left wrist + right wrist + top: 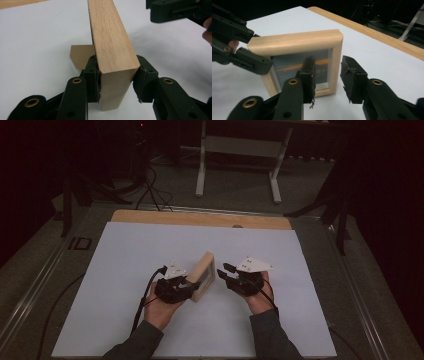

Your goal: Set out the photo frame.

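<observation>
The left gripper (pixel 116 85) pinches the photo frame (pixel 112 47) upright, so the spread right gripper (pixel 327 77) can approach its side.

wooden frame (pixel 203 275) upright between grippers, open white sheet (pixel 125 270) around

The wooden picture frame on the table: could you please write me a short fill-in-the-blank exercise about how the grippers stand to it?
1. The wooden picture frame stands upright on the ____ sheet that covers the table.
2. The ____ gripper has its jaws clamped on the frame's edge.
3. The right gripper has its jaws apart in front of the frame, holding ____.
4. Behind the frame's glass is a ____.

Missing words: white; left; nothing; picture
</observation>
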Available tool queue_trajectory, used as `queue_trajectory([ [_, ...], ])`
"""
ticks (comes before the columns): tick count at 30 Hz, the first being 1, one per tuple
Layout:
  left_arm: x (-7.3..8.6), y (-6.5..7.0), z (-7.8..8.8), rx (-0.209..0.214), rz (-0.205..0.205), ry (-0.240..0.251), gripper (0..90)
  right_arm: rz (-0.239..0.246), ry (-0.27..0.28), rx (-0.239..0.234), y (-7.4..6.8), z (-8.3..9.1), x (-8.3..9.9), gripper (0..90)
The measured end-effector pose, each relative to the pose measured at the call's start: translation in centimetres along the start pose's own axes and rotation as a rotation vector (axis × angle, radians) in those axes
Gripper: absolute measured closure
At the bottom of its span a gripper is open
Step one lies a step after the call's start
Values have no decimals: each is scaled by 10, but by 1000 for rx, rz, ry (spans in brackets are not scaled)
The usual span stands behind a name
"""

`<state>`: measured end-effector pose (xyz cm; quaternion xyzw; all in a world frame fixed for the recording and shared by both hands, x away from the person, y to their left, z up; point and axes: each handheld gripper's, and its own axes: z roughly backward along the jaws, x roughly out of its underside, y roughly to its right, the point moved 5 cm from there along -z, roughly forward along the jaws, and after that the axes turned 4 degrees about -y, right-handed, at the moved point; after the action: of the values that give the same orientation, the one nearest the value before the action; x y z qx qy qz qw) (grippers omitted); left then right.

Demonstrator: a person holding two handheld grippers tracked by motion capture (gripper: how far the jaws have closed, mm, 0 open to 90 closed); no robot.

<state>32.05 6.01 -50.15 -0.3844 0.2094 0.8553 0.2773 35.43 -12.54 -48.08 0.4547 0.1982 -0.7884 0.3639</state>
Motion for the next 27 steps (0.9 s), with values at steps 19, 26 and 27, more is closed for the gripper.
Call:
queue_trajectory([
  [19, 2, 19, -3, -8, -126, -5, 608, -16, 62, 50, 6, 11, -6, 871],
  [26, 4, 31, -4, 19, -192, -8, 608, -16, 70, 57, 7, 12, -6, 891],
  [27, 4, 33, -4, 27, -198, -7, 608, -17, 69, 58, 7, 12, -6, 892],
])
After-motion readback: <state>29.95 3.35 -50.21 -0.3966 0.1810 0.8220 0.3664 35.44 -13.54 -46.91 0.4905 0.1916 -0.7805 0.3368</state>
